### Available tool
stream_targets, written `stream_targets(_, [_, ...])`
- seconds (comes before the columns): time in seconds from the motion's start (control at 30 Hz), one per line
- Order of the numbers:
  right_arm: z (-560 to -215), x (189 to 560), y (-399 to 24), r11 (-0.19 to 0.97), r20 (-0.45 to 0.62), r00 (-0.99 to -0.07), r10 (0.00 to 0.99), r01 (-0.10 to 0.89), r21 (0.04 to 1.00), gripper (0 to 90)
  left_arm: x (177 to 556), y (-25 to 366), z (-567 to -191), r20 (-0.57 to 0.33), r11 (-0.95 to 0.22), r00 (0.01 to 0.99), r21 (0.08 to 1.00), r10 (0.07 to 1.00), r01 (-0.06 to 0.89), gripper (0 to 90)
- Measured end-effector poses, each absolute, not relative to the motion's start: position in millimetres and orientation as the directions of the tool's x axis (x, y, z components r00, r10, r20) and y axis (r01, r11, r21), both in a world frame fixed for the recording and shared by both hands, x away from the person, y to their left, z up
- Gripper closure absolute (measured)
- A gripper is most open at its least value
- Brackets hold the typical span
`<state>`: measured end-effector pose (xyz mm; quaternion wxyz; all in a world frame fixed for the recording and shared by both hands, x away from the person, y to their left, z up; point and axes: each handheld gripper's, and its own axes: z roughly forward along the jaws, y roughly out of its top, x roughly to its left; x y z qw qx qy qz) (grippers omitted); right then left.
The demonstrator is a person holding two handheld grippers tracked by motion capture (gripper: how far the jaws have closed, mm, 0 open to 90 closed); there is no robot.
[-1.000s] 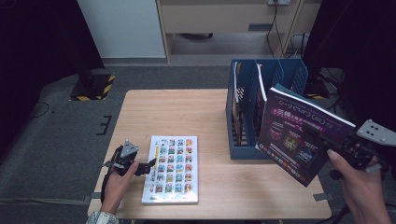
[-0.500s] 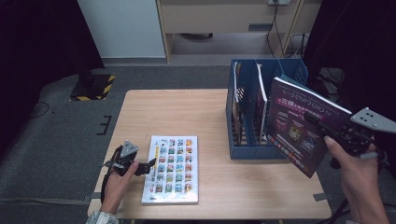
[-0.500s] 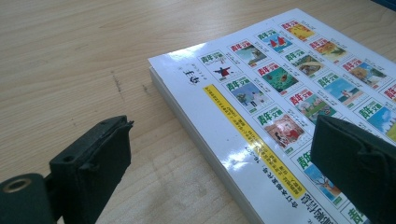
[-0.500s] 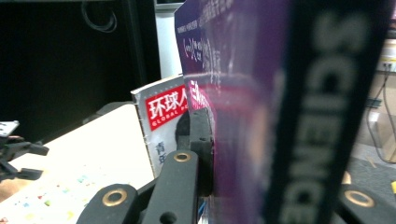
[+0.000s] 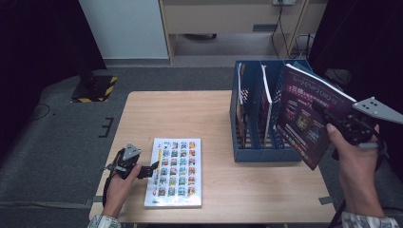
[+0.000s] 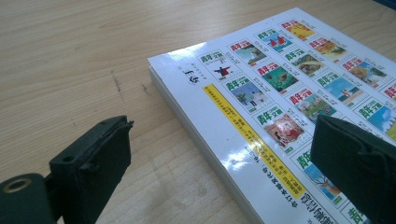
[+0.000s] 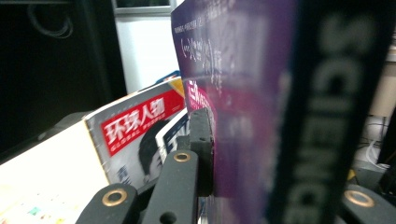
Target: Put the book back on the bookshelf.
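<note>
A lab-like recording room: black curtains (image 5: 43, 42), hazard-striped stand base (image 5: 93, 88), lone wooden table (image 5: 190, 114).

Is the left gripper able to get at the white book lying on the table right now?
Probably yes. The left gripper sits at the white book's left edge, jaws open, one over the cover and one over bare table. Nothing lies between them.

The dark purple magazine (image 7: 261, 107) carries the word "SCIENCE" in large grey letters. The red banner of the magazine with a face (image 7: 140, 135) reads "环球人物". The white glossy book (image 6: 289, 107) repeats green "青年文摘" labels.
</note>
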<state>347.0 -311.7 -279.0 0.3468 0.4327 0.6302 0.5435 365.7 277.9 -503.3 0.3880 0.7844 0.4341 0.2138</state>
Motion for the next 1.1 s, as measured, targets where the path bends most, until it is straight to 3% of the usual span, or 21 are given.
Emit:
stream_targets(0.63, [-281.3,397.5,-278.9,0.007,0.034,-0.271,0.962,0.147,0.989,84.1,366.3,277.7,-504.4,0.001,-0.326,0.532,0.791,0.847,0.518,4.6])
stream_targets(1.1, [-305.9,435.2,-259.0,-0.024,0.047,-0.209,0.977,0.112,0.993,84.1,365.9,276.3,-505.0,0.003,-0.333,0.538,0.788,0.843,0.517,4.6])
